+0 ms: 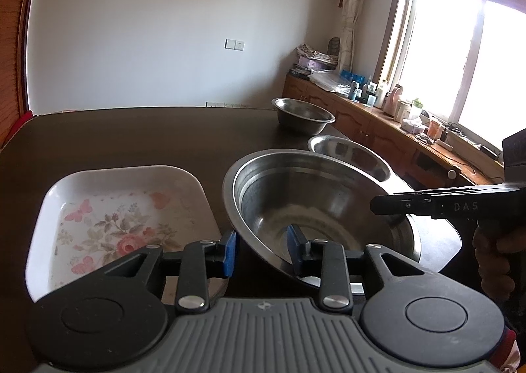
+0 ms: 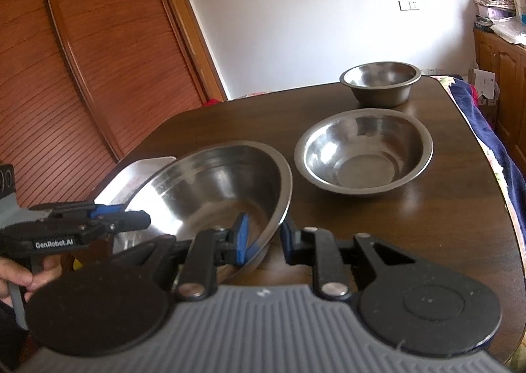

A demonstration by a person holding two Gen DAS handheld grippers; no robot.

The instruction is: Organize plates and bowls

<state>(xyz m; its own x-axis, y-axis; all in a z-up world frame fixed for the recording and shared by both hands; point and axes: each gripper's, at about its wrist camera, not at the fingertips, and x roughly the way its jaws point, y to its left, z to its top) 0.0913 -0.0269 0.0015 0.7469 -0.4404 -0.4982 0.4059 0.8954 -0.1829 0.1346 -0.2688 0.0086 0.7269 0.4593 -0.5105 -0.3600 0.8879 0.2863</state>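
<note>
The large steel bowl (image 1: pixel 315 205) was held tilted above the dark wooden counter (image 1: pixel 131 136), gripped from both sides. The left gripper (image 1: pixel 262 249) had its blue-padded fingers (image 1: pixel 230 253) straddling the bowl's near rim, one pad outside the wall and one inside; whether the pads actually pressed the metal could not be told from the left wrist view. In the right wrist view the right gripper (image 2: pixel 263 241) straddled the opposite rim of the same bowl (image 2: pixel 213 189) in the same way, its fingers (image 2: pixel 241 241) close on either side of the thin wall, clenched on it as far as could be seen, with the bowl's far edge lifted.

Just left of the bowl, a white rectangular tray with a pink floral print (image 1: pixel 118 215) lay flat on the counter, beside the left gripper. Beyond the held bowl stood a medium steel bowl (image 2: pixel 363 152) upright on the counter, and farther back, near the far edge, a small deep steel bowl (image 2: pixel 381 82), the two near each other but apart.

A hand (image 2: pixel 19 274) gripped the left tool's handle at the left edge of the right wrist view. A wooden sideboard (image 1: pixel 371 123) crowded with bottles ran under the bright window (image 1: pixel 460 60)
</note>
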